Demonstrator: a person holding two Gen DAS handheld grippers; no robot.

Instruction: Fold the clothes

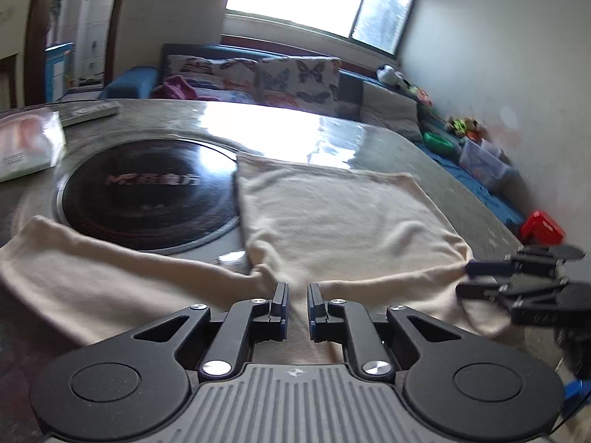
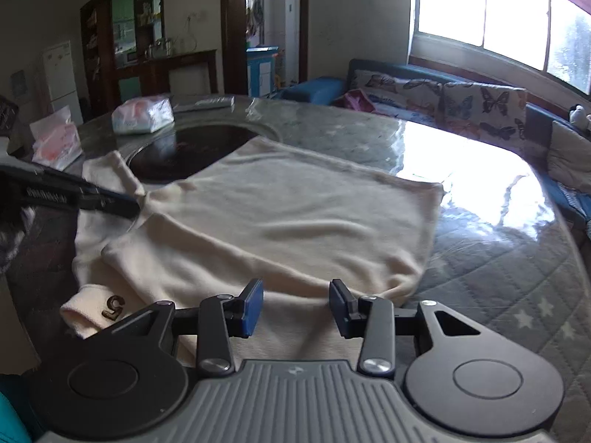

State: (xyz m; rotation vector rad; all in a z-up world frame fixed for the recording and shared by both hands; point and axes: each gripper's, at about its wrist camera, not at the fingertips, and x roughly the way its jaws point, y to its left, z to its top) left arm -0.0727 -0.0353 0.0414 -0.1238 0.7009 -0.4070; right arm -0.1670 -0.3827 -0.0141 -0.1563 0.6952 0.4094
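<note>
Where the round grey stone bench (image 2: 332, 122) meets the near rim, a cream knit sweater (image 2: 295, 214) lies flat, one sleeve folded across. Left gripper (image 1: 297, 301) fingers nearly closed, holding nothing visible; right gripper (image 2: 295, 304) fingers part open over cloth, empty. Beyond: black inset cooktop (image 1: 147, 192), plastic-wrapped packs (image 2: 144, 114), butterfly-print sofa (image 2: 461, 99), bright window (image 2: 480, 11).

cream garment (image 2: 295, 214) soft matt knit; table (image 2: 480, 170) glossy stone-look.

Left tongs (image 1: 297, 304) nearly closed, right tongs (image 2: 296, 308) parted.
</note>
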